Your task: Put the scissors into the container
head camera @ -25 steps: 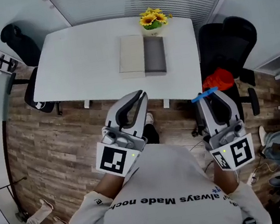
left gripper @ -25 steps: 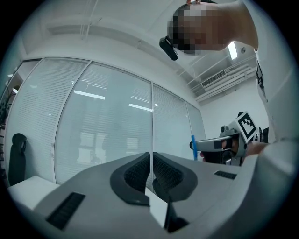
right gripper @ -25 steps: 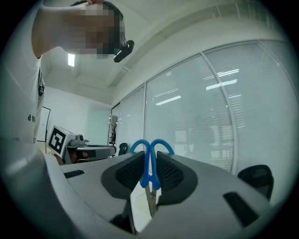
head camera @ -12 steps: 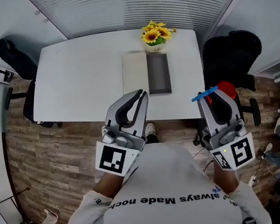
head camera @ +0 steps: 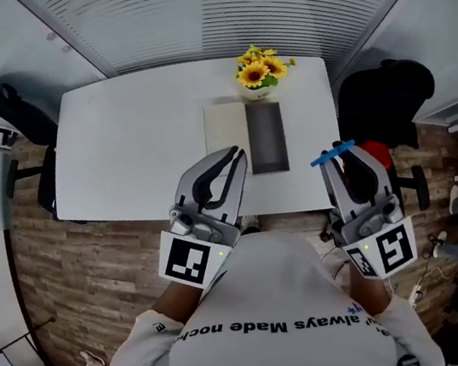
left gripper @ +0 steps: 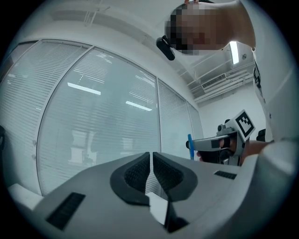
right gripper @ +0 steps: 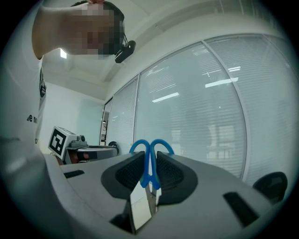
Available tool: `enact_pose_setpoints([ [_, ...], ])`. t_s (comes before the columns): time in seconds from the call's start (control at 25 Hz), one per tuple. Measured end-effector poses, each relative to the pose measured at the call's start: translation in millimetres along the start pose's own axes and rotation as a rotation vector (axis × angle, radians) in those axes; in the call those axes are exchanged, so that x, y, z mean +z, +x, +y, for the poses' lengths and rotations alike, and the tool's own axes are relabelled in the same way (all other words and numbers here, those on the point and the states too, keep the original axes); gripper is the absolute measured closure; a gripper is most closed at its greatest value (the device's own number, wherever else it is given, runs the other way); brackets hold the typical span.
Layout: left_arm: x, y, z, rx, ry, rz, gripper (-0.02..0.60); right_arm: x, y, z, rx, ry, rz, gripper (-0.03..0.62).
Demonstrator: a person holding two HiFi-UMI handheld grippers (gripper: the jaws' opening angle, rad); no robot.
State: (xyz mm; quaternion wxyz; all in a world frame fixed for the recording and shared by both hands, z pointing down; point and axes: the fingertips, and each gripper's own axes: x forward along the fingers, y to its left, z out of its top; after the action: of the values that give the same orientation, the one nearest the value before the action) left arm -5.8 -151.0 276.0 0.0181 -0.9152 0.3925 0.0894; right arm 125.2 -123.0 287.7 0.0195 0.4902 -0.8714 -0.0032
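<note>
Blue-handled scissors (right gripper: 150, 148) stand clamped between the pads of my right gripper (right gripper: 149, 175), handle loops poking out past the tips. From the head view the scissors (head camera: 333, 153) show as a blue bar across that gripper (head camera: 335, 157), which hovers off the table's near right corner. The container, an open grey box (head camera: 266, 137) with a beige lid (head camera: 225, 130) lying beside it, sits on the white table (head camera: 137, 149). My left gripper (head camera: 237, 156) is shut and empty, its tips over the table's near edge beside the lid. Its jaws (left gripper: 152, 162) meet with only a thin slit.
A pot of yellow flowers (head camera: 259, 70) stands just behind the grey box. Black office chairs sit at the table's left end (head camera: 9, 100) and right end (head camera: 388, 97), with something red (head camera: 377, 152) on the right one. The floor is wood plank.
The table and box have drawn closer under both grippers as the person stepped forward. Both grippers keep their pose, and the scissors stay in the right one.
</note>
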Motion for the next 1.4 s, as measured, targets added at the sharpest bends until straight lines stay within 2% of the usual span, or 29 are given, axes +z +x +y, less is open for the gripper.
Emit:
enact_pose_setpoints([
  [0.28, -2, 9, 15, -0.018, 0.001, -0.004, 0.545, 0, 19, 2, 0.007, -0.012, 0.012, 0.505],
  [0.76, -1, 6, 8, -0.053, 0.003, 0.007, 0.545, 0, 16, 9, 0.002, -0.004, 0.019, 0.505],
  [1.4, -2, 4, 3, -0.032, -0.001, -0.007, 0.545, -8, 20, 2, 0.033, -0.029, 0.047, 0.507],
])
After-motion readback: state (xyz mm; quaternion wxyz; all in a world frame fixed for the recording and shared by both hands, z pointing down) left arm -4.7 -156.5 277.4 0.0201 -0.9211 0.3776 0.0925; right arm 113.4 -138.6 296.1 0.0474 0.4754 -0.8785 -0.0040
